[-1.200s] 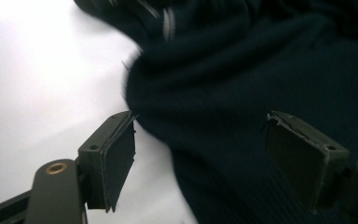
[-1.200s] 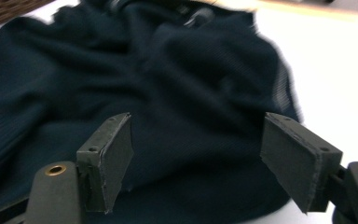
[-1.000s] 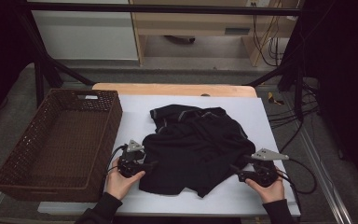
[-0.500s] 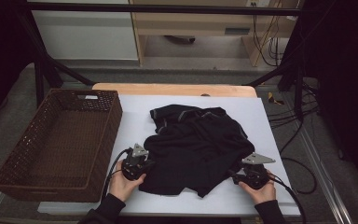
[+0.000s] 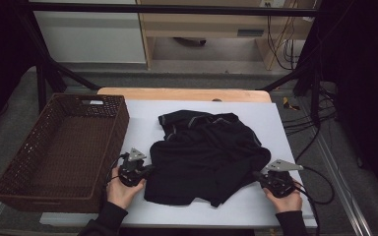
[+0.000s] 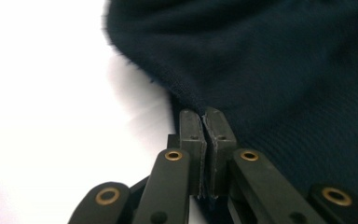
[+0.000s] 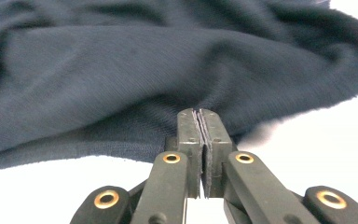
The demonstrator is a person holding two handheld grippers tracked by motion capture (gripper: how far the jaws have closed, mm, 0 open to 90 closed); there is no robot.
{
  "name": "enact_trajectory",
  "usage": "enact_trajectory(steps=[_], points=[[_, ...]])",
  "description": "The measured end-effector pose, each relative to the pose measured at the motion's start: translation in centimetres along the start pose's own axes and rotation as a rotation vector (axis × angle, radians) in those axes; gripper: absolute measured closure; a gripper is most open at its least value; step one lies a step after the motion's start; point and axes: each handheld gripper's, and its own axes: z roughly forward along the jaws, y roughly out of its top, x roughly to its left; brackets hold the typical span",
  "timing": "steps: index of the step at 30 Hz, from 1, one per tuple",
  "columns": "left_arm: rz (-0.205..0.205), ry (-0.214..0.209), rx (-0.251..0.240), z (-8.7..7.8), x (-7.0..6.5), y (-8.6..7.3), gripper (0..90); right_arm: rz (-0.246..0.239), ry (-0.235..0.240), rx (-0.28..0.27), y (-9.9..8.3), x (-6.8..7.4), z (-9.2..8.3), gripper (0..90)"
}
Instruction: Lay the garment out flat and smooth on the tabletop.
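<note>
A crumpled black garment point(image 5: 206, 155) lies on the middle of the white tabletop point(image 5: 285, 128), reaching close to its near edge. The left gripper point(image 5: 147, 170) sits at the garment's left edge, its jaws having just closed; in the left gripper view they are pinched together on the stitched hem of the garment point(image 6: 279, 74). The right gripper point(image 5: 257, 176) sits at the garment's right edge, jaws likewise just closed, and in the right gripper view they clamp a fold of the garment point(image 7: 168, 60). A brown woven basket point(image 5: 54, 191) stands along the tabletop's left edge, just beside the left hand point(image 5: 121, 191). Bare white surface lies open toward the far edge and the right corners. Beyond the far edge are a wooden board point(image 5: 182, 93), grey floor, pale cabinets point(image 5: 88, 29) and hanging cables point(image 5: 280, 34); black frame bars point(image 5: 44, 73) flank the table.
</note>
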Motion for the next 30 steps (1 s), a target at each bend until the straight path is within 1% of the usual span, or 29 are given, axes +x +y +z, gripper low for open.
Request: enact_trajectory(steps=[1, 2, 3, 5, 6, 8, 9, 10, 11, 12, 13, 14, 15, 17, 18, 21, 22, 23, 24, 25, 26, 28, 30], points=[[-0.008, 0.015, -0.002, -0.2, 0.2, 0.0, 86.6, -0.003, -0.026, -0.002, 0.0, -0.3, -0.2, 89.0], [-0.016, 0.026, 0.000, -0.2, 0.4, -0.1, 86.6, -0.011, -0.062, -0.007, -0.1, -0.7, -0.4, 89.0], [-0.023, 0.029, 0.004, -0.2, 0.6, -0.1, 86.6, -0.007, -0.095, -0.015, -0.2, -1.2, -0.5, 89.0], [-0.026, 0.032, 0.012, 0.0, 0.6, -0.2, 86.5, 0.004, -0.116, -0.020, -0.5, -1.8, -0.2, 88.4], [-0.023, 0.030, 0.012, 0.1, 0.6, -0.3, 86.4, 0.003, -0.113, -0.011, -0.6, -1.9, 0.0, 87.8], [-0.023, 0.022, 0.010, 0.3, 0.6, -0.4, 85.5, -0.019, -0.106, -0.007, -0.9, -1.8, 0.5, 81.0], [-0.028, 0.014, 0.004, 0.3, 0.6, -0.4, 84.4, -0.016, -0.101, -0.007, -0.9, -1.7, 0.5, 75.5], [-0.033, -0.005, -0.012, 0.2, 0.6, -0.4, 80.6, -0.016, -0.091, -0.024, -0.8, -1.6, 0.3, 69.8], [-0.036, -0.016, -0.022, 0.2, 0.6, -0.3, 73.3, -0.002, -0.066, -0.065, -0.7, -1.5, -0.2, 62.2], [-0.041, -0.032, -0.029, 0.1, 0.5, -0.3, 67.9, 0.016, -0.047, -0.081, -0.5, -1.4, -0.4, 57.4], [-0.048, -0.043, -0.034, 0.0, 0.3, -0.3, 62.2, 0.038, -0.025, -0.094, -0.4, -1.3, -0.8, 55.3], [-0.048, -0.056, -0.037, 0.0, 0.1, -0.4, 58.8, 0.045, -0.005, -0.103, -0.3, -1.1, -1.1, 53.9], [-0.048, -0.058, -0.039, -0.1, -0.1, -0.4, 55.6, 0.052, 0.016, -0.105, -0.3, -1.0, -1.3, 52.4], [-0.044, -0.059, -0.031, -0.1, -0.5, -0.7, 49.7, 0.062, 0.051, -0.090, -0.3, -0.5, -1.4, 52.3], [-0.043, -0.056, -0.026, -0.1, -0.7, -1.0, 49.1, 0.060, 0.056, -0.076, -0.4, -0.4, -1.3, 52.2], [-0.030, -0.047, 0.005, 0.2, -1.2, -1.7, 49.1, 0.039, 0.063, -0.008, -0.8, 0.2, -0.8, 52.3], [-0.025, -0.051, 0.011, 0.3, -1.3, -1.8, 49.6, 0.044, 0.064, 0.016, -1.0, 0.3, -0.6, 52.3], [-0.019, -0.046, 0.008, 0.4, -1.4, -1.9, 50.5, 0.039, 0.064, 0.025, -1.1, 0.4, -0.4, 52.3], [-0.015, -0.039, 0.011, 0.4, -1.6, -1.8, 51.4, 0.038, 0.066, 0.029, -1.2, 0.5, -0.3, 51.7], [-0.010, -0.046, 0.018, 0.4, -1.6, -1.8, 54.1, 0.033, 0.069, 0.039, -1.3, 0.7, -0.1, 50.2], [-0.006, -0.052, 0.020, 0.4, -1.8, -1.8, 57.1, 0.028, 0.069, 0.038, -1.3, 0.9, 0.1, 49.2], [0.004, -0.051, 0.029, 0.4, -1.9, -1.8, 64.4, 0.016, 0.078, 0.027, -1.4, 1.2, 0.6, 46.3], [0.004, -0.059, 0.037, 0.4, -1.9, -1.8, 73.1, 0.005, 0.077, 0.024, -1.4, 1.5, 1.1, 45.9]])
